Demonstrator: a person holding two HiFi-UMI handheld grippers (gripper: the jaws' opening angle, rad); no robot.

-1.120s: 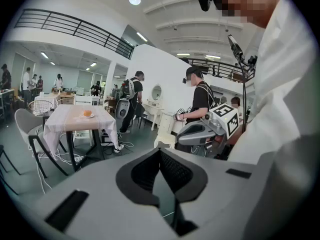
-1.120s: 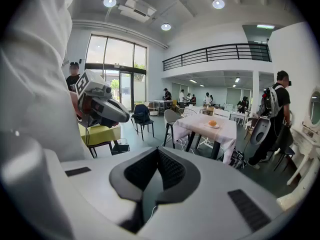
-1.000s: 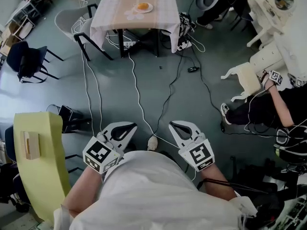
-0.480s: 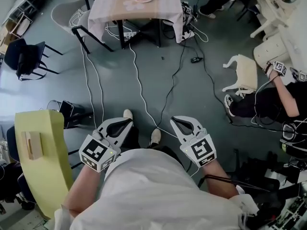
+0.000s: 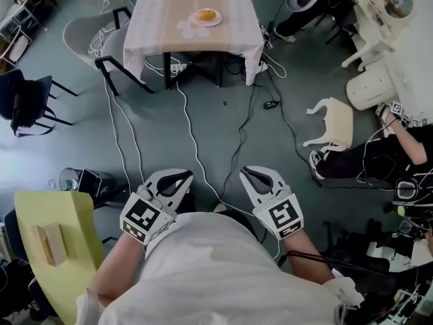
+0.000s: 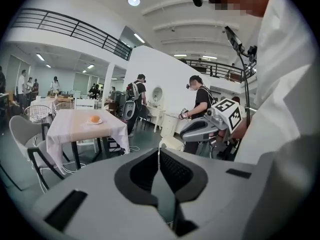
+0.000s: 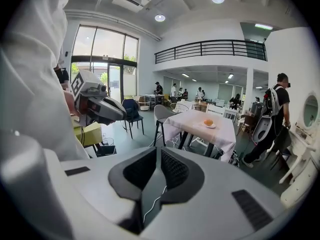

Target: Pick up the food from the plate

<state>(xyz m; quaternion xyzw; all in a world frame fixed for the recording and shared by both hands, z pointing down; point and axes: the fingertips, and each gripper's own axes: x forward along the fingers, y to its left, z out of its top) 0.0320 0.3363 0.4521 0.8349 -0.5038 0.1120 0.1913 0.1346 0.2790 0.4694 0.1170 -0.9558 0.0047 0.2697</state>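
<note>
An orange piece of food (image 5: pixel 206 15) lies on a white plate (image 5: pixel 216 21) on a cloth-covered table (image 5: pixel 169 19) far ahead across the floor. It also shows small in the left gripper view as the food (image 6: pixel 94 118) and in the right gripper view as the food (image 7: pixel 208 122). Both grippers are held close to the person's body, well short of the table. The left gripper (image 5: pixel 184 175) is shut and empty, its tips (image 6: pixel 159 151) together. The right gripper (image 5: pixel 245 172) looks shut, its jaws (image 7: pixel 158 149) just starting to open with nothing between them.
White and black cables (image 5: pixel 193 134) trail over the grey floor between me and the table. Chairs (image 5: pixel 30 100) stand at the left, a yellow block (image 5: pixel 54 249) at lower left. A seated person (image 5: pixel 379 154) and a white stool (image 5: pixel 335 117) are at the right.
The head view has shifted, and the table now sits slightly lower and more centred. The yellow block has slid down the frame. Both grippers stay held near the body.
</note>
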